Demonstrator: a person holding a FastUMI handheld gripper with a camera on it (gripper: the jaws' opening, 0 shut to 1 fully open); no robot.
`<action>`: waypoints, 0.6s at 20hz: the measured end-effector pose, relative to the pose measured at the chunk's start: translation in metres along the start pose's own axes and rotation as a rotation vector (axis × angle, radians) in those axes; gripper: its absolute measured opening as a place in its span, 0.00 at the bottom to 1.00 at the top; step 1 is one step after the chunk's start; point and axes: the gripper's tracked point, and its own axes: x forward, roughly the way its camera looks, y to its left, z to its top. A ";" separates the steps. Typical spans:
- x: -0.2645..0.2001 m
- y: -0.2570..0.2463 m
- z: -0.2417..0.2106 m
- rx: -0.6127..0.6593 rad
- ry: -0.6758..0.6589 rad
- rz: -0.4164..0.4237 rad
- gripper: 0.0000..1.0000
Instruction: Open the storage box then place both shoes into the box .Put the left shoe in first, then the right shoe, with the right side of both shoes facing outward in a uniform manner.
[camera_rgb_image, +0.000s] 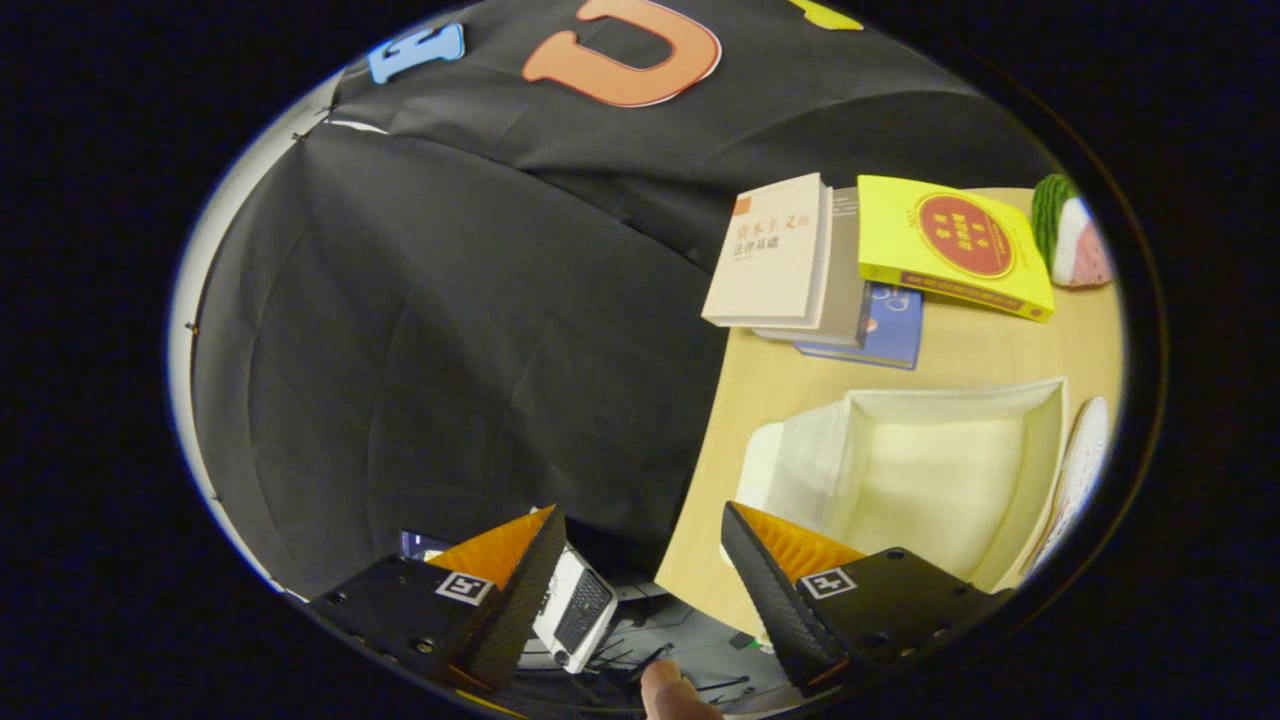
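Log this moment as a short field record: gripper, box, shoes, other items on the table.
gripper: gripper open, nothing between its fingers
storage box: storage box open, inside bare, just ahead of one finger
shoe: a pale sole edge beside the box, likely a shoe
books: stack of books beyond the box
table: wooden table
watermelon slice: watermelon slice past the books

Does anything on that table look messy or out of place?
The books are piled crookedly, each turned a different way, and one juts past the table edge. The box already stands open, nothing inside. The tool is open, holding nothing.
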 end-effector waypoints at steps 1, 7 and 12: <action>-0.011 -0.012 -0.002 -0.002 0.005 -0.012 0.95; -0.074 -0.122 -0.022 -0.044 0.027 -0.176 0.95; -0.129 -0.217 -0.045 0.000 0.027 -0.294 0.95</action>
